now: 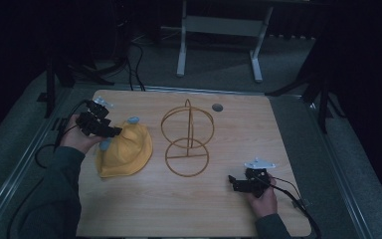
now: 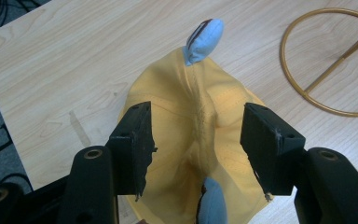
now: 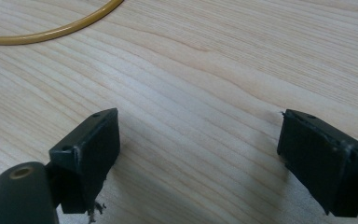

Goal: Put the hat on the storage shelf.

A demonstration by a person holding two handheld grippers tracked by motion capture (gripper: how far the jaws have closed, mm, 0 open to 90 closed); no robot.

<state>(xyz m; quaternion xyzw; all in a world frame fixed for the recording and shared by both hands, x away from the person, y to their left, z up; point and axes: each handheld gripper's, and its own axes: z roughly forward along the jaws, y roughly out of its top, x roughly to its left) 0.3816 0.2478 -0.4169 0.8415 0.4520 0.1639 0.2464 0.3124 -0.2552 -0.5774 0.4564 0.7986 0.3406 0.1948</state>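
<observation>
- Hat [image 1: 124, 152], yellow with two pale blue ear-like tabs, lay crumpled on the left part of the table [image 1: 189, 209].
- My left tool [image 1: 115, 132] sat at the hat's upper left edge, with my left hand [image 1: 77, 139] behind it.
- From the left gripper view, that tool [image 2: 196, 140] stood with its jaws wide apart, one on each side of the hat's [image 2: 193, 140] raised middle seam; I could not tell whether either jaw touched the cloth.
- One blue tab [image 2: 204, 39] stuck up at the hat's far end, the other [image 2: 212, 203] showed low between the jaws.
- A gold wire stand [image 1: 187, 142] of rings stood just right of the hat, near the table's middle.
- My right tool [image 1: 235, 183] rested near the table's front right, well apart from the hat.
- Its jaws gaped wide over bare wood and held nothing [image 3: 198, 158].
</observation>
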